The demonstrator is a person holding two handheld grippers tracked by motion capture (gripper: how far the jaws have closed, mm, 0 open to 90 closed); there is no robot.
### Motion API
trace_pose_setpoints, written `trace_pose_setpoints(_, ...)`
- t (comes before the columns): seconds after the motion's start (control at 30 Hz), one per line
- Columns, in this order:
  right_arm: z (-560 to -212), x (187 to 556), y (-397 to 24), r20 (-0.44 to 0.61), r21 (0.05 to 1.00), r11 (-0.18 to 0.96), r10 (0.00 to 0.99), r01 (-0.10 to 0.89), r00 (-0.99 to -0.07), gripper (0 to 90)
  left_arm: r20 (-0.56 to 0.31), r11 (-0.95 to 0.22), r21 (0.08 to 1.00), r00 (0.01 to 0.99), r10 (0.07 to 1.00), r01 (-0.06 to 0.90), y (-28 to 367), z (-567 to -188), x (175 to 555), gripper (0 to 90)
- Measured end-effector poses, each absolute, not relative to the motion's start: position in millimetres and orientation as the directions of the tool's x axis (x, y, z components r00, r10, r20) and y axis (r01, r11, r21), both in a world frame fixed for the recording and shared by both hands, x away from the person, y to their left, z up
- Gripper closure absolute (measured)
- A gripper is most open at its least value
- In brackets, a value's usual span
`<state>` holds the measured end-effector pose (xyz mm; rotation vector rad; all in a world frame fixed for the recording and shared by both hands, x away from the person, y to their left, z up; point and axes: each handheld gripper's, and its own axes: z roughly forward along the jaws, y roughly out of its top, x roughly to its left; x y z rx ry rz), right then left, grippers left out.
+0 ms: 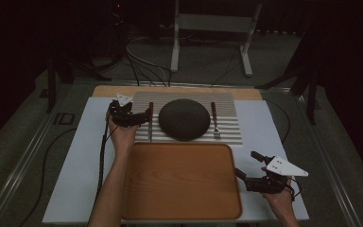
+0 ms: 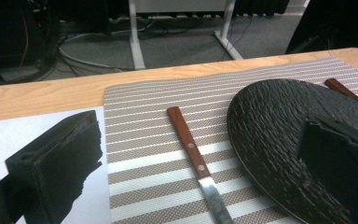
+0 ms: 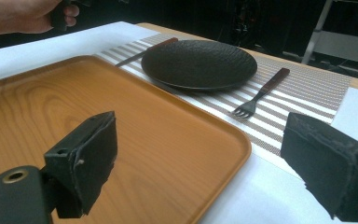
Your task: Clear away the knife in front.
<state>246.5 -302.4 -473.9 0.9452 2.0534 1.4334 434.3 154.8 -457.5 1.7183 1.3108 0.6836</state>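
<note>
Sitting bare, wooden tray point(image 1: 182, 182) lies just before dark plate point(image 1: 184, 119).

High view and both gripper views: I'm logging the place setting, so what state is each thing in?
Round black textured plate: empty, on striped placemat.
Wooden-handled knife: lying flat, left of plate.
Wooden-handled fork: lying flat, right of plate.
Orange wooden tray: empty.
Left gripper: open, over knife.
Right gripper: open, holding nothing.

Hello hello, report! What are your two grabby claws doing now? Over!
Left gripper open, jaws straddling the knife on the striped mat. Right gripper open, empty, beside the wooden tray. Plate close beside knife.
</note>
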Motion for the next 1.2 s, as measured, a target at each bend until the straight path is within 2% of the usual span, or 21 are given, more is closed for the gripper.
trace_pose_setpoints(0.9, -473, 247, -303, 0.02, 0.938, 0.211, 0.758, 0.275, -0.652, 11.0, -0.068, -0.103, 0.808, 0.266, 0.962, 0.58, 130, -480, 460, 4.0)
trace_pose_setpoints(1.2, -473, 247, -304, 0.022, 0.938, 0.209, 0.758, 0.275, -0.652, 11.0, -0.076, -0.095, 0.752, 0.229, 0.971, 0.653, 125, -487, 471, 6.9)
